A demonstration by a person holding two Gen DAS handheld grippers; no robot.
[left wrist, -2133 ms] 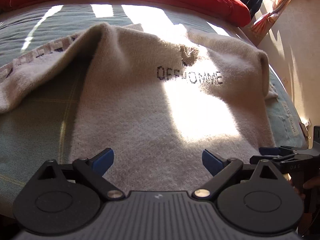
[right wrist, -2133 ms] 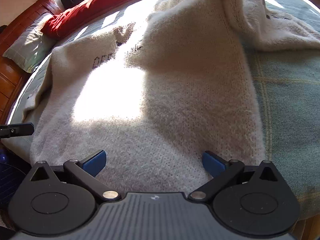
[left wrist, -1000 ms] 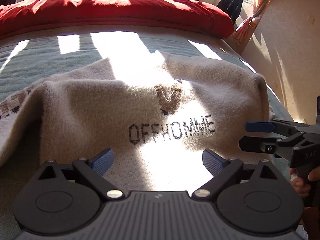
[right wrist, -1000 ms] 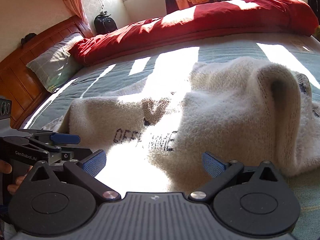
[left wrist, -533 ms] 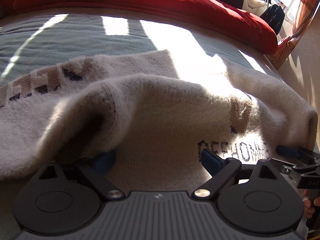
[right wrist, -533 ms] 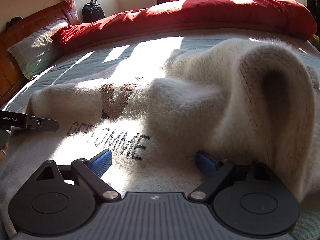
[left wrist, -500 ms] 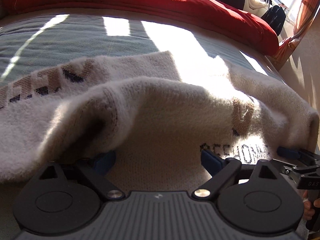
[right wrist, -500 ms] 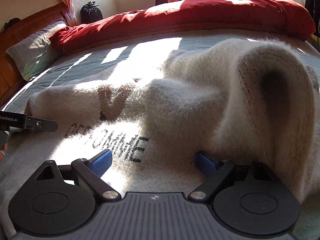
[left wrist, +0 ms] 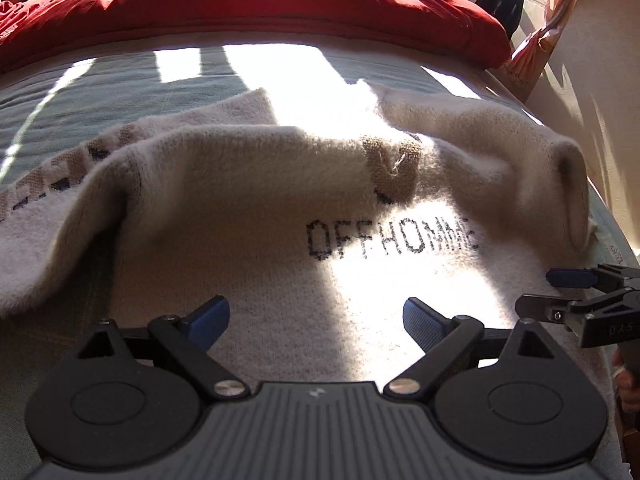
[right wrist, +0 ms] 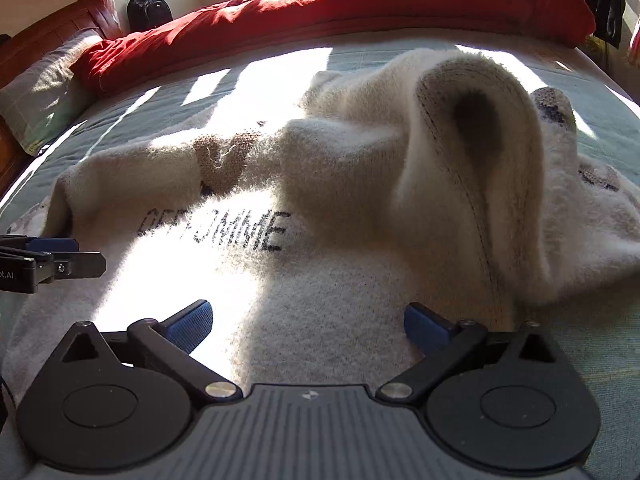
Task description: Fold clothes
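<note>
A pale green bedsheet (left wrist: 100,84) with thin check lines spreads ahead of the jaws, with bright sun patches on it. Far ahead of the jaws, a red duvet (right wrist: 360,4) lies across the bed. To the far left of the right jaws, a grey-green pillow (right wrist: 36,92) rests near a wooden headboard (right wrist: 44,40), and a black bag (right wrist: 149,7) stands behind. An orange curtain (left wrist: 548,20) hangs at the far right of the left jaws.

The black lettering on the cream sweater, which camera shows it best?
The left wrist view. There the lettering sits near centre on the sweater and reads almost whole. In the right wrist view the lettering lies off to the left, slanted, its first letters washed out by sunlight.
</note>
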